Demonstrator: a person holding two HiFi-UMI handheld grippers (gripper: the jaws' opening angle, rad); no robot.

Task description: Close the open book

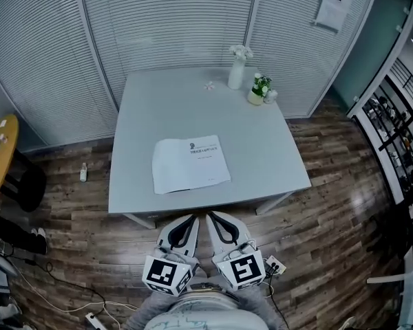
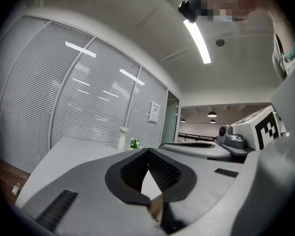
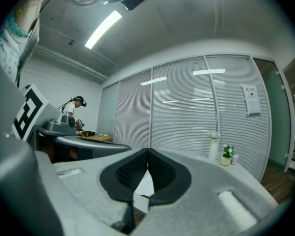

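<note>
The book [image 1: 191,163] lay flat on the grey table [image 1: 144,102], close to the near edge and a little left of its middle. One pale face was turned up, with a small patch of dark print toward its far right corner. Both grippers were off the table, side by side over the wooden floor just short of that near edge, and their tips pointed toward the book. The left gripper [image 1: 192,218] had its jaws clenched tip to tip with nothing between them, as its own view confirmed [image 2: 148,150]. The right gripper [image 1: 210,216] was likewise clenched and empty [image 3: 147,150]. The book sat ahead of both pairs of jaws, apart from them and untouched. At the far edge, toward the right corner, stood a white vase [image 1: 237,71] and beside it a small potted plant [image 1: 260,88].
</note>
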